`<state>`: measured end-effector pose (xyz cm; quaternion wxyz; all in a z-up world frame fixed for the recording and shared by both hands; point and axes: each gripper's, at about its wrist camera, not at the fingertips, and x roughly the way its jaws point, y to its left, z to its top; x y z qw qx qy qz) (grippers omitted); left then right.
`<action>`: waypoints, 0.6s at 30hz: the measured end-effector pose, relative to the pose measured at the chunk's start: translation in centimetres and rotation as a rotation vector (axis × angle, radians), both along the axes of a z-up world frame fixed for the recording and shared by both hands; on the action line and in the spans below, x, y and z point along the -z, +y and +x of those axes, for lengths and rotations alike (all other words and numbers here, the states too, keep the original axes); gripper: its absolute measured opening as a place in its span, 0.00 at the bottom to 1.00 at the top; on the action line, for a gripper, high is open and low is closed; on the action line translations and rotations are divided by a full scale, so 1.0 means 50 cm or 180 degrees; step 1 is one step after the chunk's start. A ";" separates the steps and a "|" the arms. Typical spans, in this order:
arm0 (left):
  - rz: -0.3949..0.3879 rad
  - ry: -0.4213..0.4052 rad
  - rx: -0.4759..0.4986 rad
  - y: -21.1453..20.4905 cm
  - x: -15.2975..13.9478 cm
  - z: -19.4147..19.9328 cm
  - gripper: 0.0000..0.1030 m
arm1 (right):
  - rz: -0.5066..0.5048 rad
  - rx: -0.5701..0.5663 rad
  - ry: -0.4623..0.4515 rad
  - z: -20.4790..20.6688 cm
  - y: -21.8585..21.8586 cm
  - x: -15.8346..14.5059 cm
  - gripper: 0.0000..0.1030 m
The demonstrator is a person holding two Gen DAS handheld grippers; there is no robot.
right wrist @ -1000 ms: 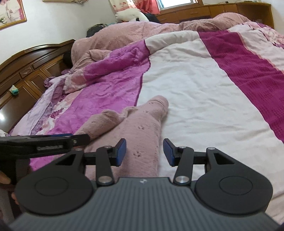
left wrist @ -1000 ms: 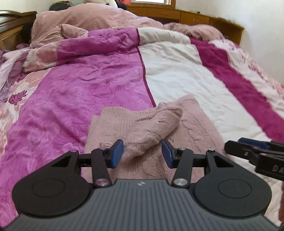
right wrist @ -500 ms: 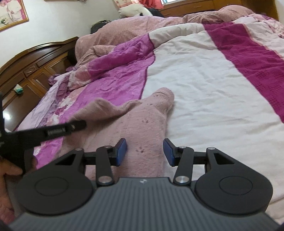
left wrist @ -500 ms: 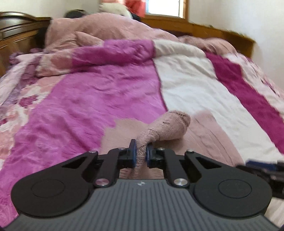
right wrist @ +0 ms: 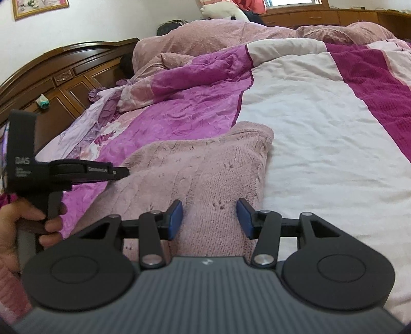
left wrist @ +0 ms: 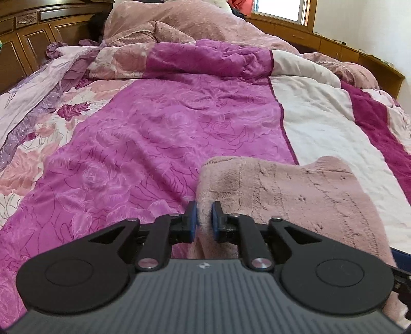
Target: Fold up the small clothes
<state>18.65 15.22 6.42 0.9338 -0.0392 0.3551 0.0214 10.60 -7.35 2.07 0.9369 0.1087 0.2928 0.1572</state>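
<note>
A small pink knitted sweater lies on the bed, near its front edge, across the magenta and white stripes of the quilt. My left gripper is shut on a fold of the sweater's left edge and holds it raised. In the right wrist view the sweater spreads ahead, and my right gripper is open just above its near part, holding nothing. The left gripper shows there from the side, its tips at the sweater's left edge.
The bed carries a quilt with magenta, white and floral stripes, bunched up with pink pillows at the far end. A dark wooden headboard stands at left. A wooden window ledge runs along the far right.
My left gripper closed on the sweater's sleeve fold and carried it to the left, so the sweater now lies spread wider. The right gripper stayed open over the sweater.
</note>
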 end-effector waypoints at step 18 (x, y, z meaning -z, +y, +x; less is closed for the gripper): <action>-0.0136 0.0364 0.0214 0.001 -0.001 -0.079 0.75 | 0.0369 0.0139 0.0116 0.007 -0.035 -0.003 0.69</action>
